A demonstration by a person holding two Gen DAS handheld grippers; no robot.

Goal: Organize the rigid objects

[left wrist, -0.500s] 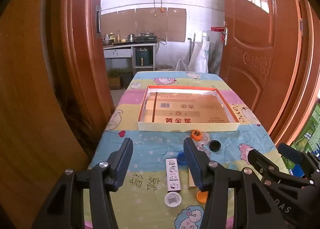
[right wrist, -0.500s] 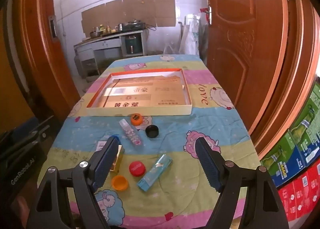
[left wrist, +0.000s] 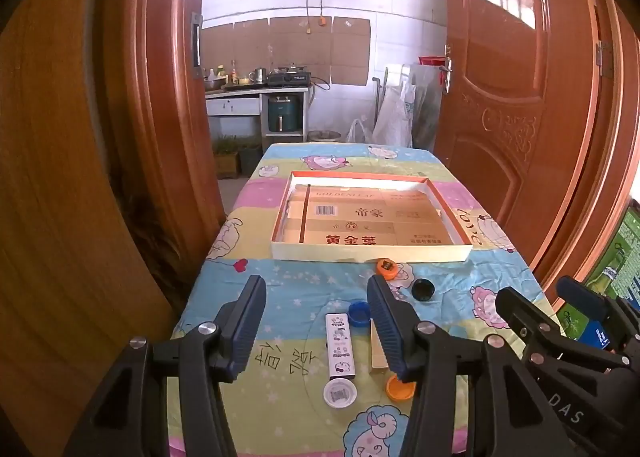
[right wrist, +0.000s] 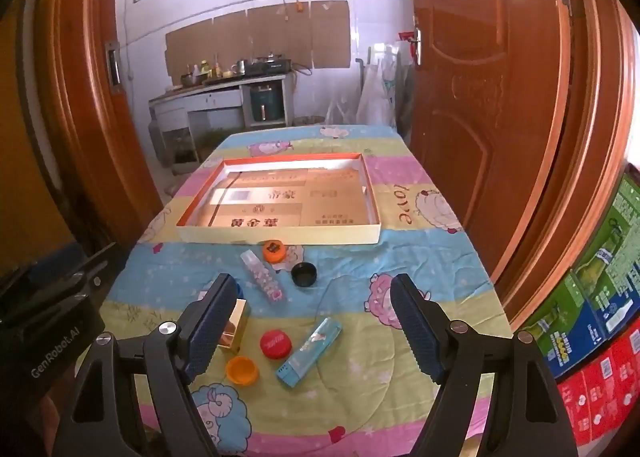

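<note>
A shallow cardboard tray lies mid-table, with nothing loose in it. Small items lie in front of it: a white patterned stick box, white cap, blue cap, gold box, orange caps, black cap, red cap, teal box, clear pink-dotted tube. My left gripper is open above the near items. My right gripper is open above the red cap and teal box. Both hold nothing.
The table carries a cartoon-print cloth and stands between wooden doors. Stacked drink cartons stand at the right. A kitchen counter is beyond the far end. The right gripper's body shows at the left view's right edge.
</note>
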